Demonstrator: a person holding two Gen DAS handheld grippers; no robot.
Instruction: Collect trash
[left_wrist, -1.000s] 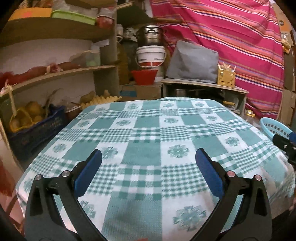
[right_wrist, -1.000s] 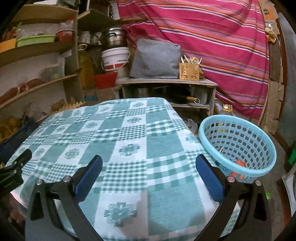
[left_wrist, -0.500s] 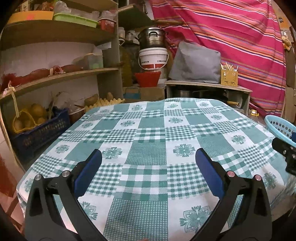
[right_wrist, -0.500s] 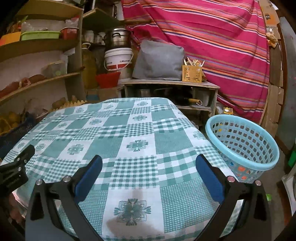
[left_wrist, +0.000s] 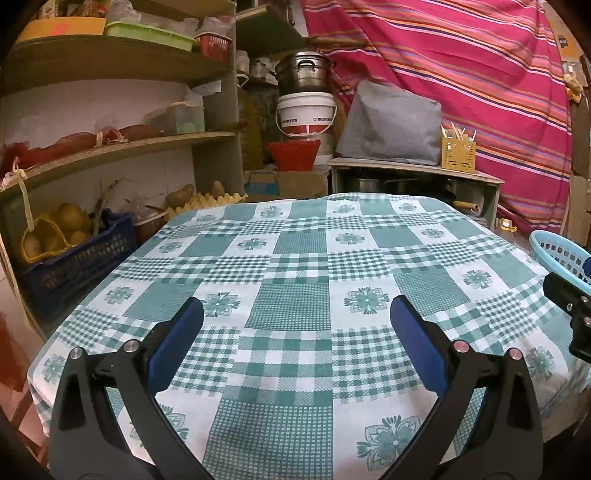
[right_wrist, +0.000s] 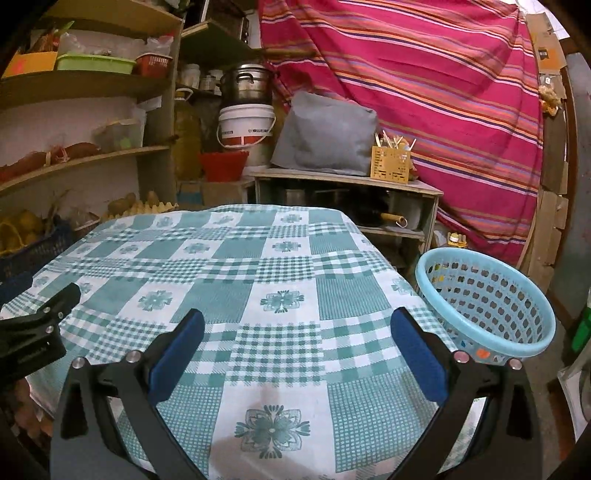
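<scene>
Green-checked tablecloth (left_wrist: 295, 258) is being scanned from the near edge and no trash is being seen on it. Left gripper (left_wrist: 295, 332) and right gripper (right_wrist: 295, 336) are both being held spread wide, empty. Coloured scraps are being glimpsed inside the blue basket (right_wrist: 517, 347), off the table's right side, nearest the right gripper.

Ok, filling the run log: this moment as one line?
left gripper: open, empty | right gripper: open, empty | basket: beside table | tablecloth: no trash visible
</scene>
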